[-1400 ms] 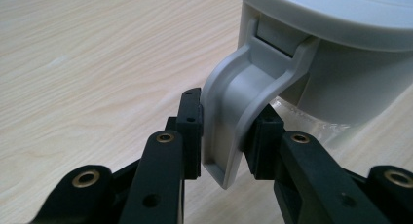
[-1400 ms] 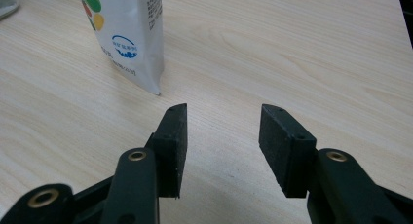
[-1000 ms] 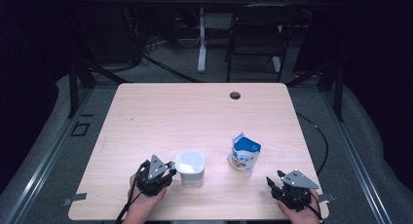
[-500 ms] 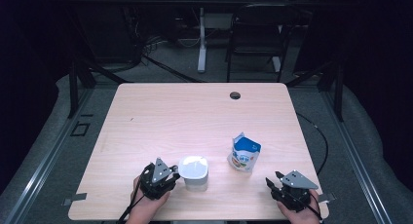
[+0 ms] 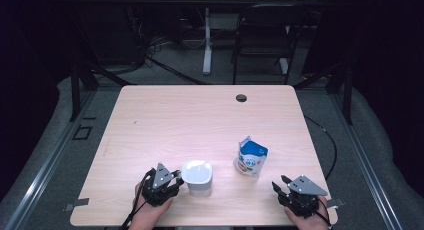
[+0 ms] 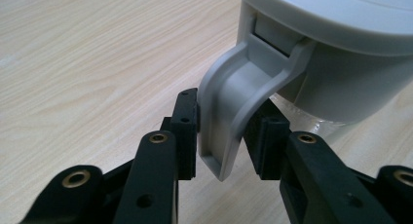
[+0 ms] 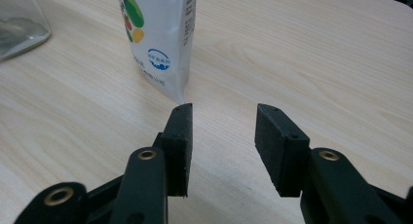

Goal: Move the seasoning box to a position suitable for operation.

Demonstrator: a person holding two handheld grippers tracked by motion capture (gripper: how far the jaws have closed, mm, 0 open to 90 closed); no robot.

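Observation:
A white lidded jug (image 5: 197, 176) stands near the table's front edge, its handle (image 6: 229, 112) pointing left. My left gripper (image 5: 177, 180) straddles that handle. Its jaws have just been opening and stand open, the pads (image 6: 186, 121) close on either side of the handle. A blue and white carton (image 5: 251, 157) stands upright to the right of the jug. My right gripper (image 5: 281, 184) rests at the front right, short of the carton (image 7: 156, 39). Its jaws have just been closing a little and stand open (image 7: 223, 112) with nothing between them.
The light wooden table (image 5: 200, 120) has a round cable hole (image 5: 241, 98) near its far edge. The jug's clear base (image 7: 19, 24) shows beside the carton. Dark chairs and a desk leg stand on the floor beyond the table.
The white jug has shifted slightly toward the near edge and settled. Both hands stay where they were.

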